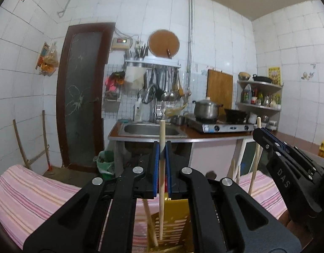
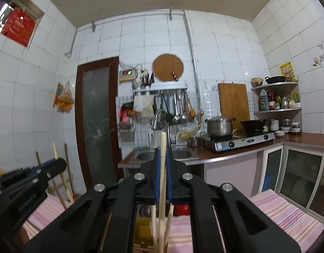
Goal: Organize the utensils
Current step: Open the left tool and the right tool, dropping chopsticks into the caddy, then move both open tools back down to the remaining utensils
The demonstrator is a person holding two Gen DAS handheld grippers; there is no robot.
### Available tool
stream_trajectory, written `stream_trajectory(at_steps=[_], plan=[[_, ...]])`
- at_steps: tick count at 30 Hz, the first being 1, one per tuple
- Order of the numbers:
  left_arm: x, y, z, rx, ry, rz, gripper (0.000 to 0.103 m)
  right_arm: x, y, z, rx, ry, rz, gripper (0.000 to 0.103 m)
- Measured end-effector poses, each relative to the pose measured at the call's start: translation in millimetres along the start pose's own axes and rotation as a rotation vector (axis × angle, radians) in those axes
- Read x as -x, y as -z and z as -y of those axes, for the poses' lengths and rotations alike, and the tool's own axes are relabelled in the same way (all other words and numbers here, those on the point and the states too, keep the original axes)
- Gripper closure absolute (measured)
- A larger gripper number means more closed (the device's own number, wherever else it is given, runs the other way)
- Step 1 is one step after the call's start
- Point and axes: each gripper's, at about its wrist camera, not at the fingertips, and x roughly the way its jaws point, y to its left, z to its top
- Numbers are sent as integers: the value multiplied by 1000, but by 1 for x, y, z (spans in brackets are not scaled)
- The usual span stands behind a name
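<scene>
My left gripper (image 1: 162, 149) is shut on a pale wooden chopstick (image 1: 161, 189) that stands upright, its lower end inside a yellow slotted utensil holder (image 1: 174, 229) below. Another chopstick (image 1: 150, 223) leans in that holder. My right gripper (image 2: 163, 154) is shut on a second upright chopstick (image 2: 162, 189), whose lower end reaches down among other chopsticks (image 2: 154, 225) standing in the yellow holder (image 2: 144, 229). In the left wrist view the right gripper (image 1: 259, 129) shows at the right with its chopstick (image 1: 254, 168). In the right wrist view the left gripper (image 2: 63, 163) shows blurred at the left.
A pink striped cloth (image 1: 25, 196) covers the surface under both grippers. Behind stand a steel sink (image 1: 149, 129), a gas stove (image 1: 220, 126) with a steel pot (image 1: 206, 108) and a wok, hanging ladles, a corner shelf (image 1: 258, 94) and a brown door (image 1: 82, 94). A red object (image 2: 182, 209) lies beyond the holder.
</scene>
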Motion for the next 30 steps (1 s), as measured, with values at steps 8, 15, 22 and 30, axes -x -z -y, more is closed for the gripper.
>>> stream_trajectory(at_steps=[8, 15, 22, 30], plan=[[33, -15, -19, 26, -19, -47, 42, -7, -3, -1, 64, 28, -181, 95], [103, -32, -32, -13, -51, -34, 5, 26, -22, 15, 18, 117, -263, 32], [156, -11, -54, -3, -69, -129, 5, 84, -3, 19, -3, 126, -360, 16], [182, 40, -84, 28, -129, -248, 5, 150, 38, 22, -39, 121, -448, 14]])
